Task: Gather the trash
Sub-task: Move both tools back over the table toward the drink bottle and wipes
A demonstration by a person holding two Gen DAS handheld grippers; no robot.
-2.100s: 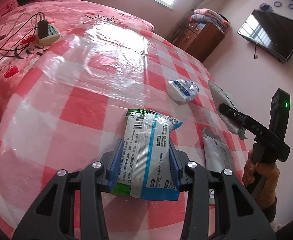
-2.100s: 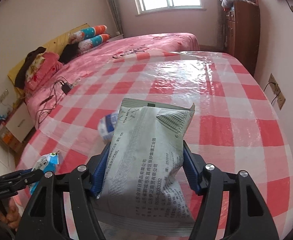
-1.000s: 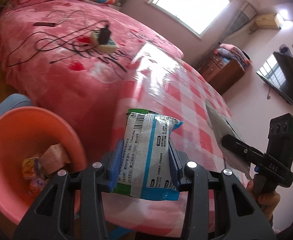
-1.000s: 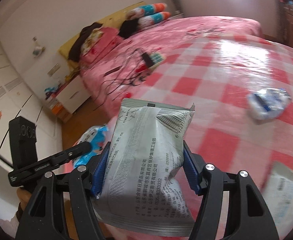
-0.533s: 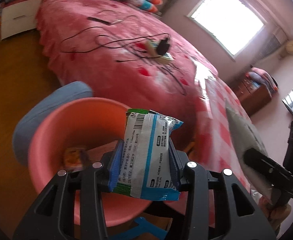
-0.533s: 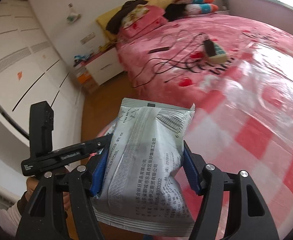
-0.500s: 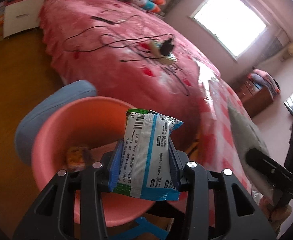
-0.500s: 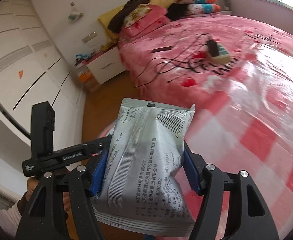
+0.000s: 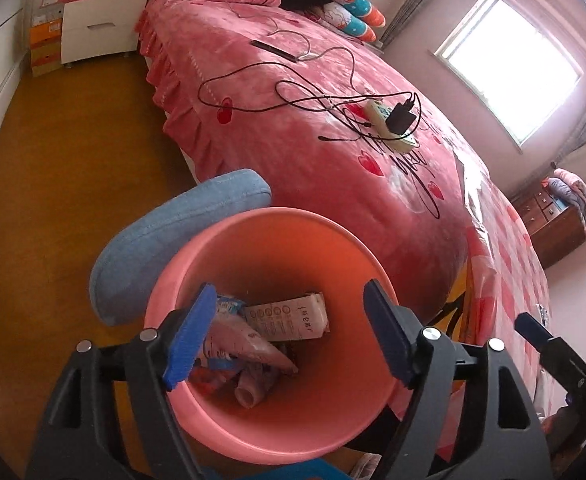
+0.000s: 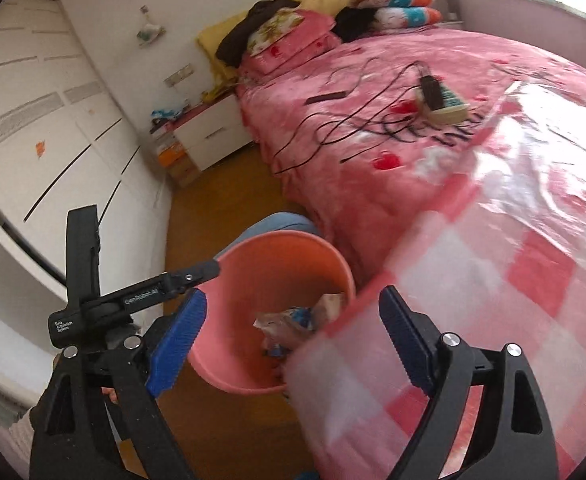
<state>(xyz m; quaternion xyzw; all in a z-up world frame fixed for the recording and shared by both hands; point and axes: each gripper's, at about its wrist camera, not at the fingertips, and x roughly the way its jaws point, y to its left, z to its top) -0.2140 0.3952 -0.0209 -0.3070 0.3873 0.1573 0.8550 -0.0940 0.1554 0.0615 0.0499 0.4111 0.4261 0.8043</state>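
My left gripper (image 9: 289, 336) hangs over the pink bin (image 9: 253, 216); its jaws are opening and nothing is between them. Inside the bin lie several wrappers, among them a white packet (image 9: 289, 316) and a blue-and-white wrapper (image 9: 227, 305). My right gripper (image 10: 291, 340) stands to the right of the bin (image 10: 281, 240), at the corner of the table; its jaws are opening too and hold nothing. Crumpled wrappers (image 10: 289, 320) show in the bin from that side. The left gripper's finger (image 10: 203, 269) reaches over the bin's rim. The right gripper's finger (image 9: 533, 328) shows at the right edge.
A blue cushion (image 9: 173, 232) lies against the bin's far side on the wooden floor (image 9: 73, 140). The bed (image 9: 313, 120) behind carries cables and a power strip (image 9: 393, 124). The table with the red-checked cloth (image 10: 513, 280) stands to the right of the bin.
Both grippers have opened. The blue-and-white wrapper has left the left jaws and the grey packet has left the right jaws. The left gripper has tipped further down over the bin.
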